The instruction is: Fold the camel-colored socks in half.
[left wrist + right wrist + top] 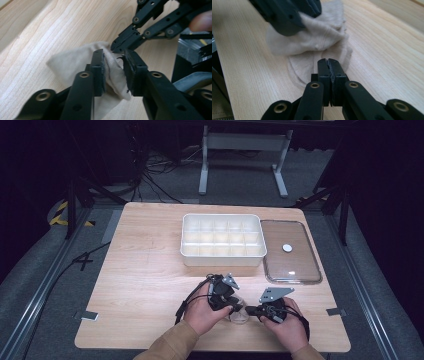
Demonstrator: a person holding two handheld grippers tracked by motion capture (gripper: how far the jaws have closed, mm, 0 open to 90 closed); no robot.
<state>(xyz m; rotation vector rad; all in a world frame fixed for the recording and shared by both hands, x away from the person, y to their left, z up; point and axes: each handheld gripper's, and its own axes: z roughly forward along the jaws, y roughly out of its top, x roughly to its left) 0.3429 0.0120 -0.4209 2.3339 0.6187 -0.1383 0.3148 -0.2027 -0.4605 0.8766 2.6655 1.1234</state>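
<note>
Between the two grippers, near the table's front edge, the sock [82, 57] lies bunched, its cloth between the parted jaws of the left gripper [113, 68] and pinched by the shut right gripper [328, 65]; folding unfinished, box [222, 240] unfilled

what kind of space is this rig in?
Probably a lab or recording bay, not a home: dark surroundings, cables on the floor, metal frame rails around a wooden table holding a divided white tray.

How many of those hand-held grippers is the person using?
2: the left hand-held gripper and the right hand-held gripper, both at the small cloth near the table's front edge.
</note>
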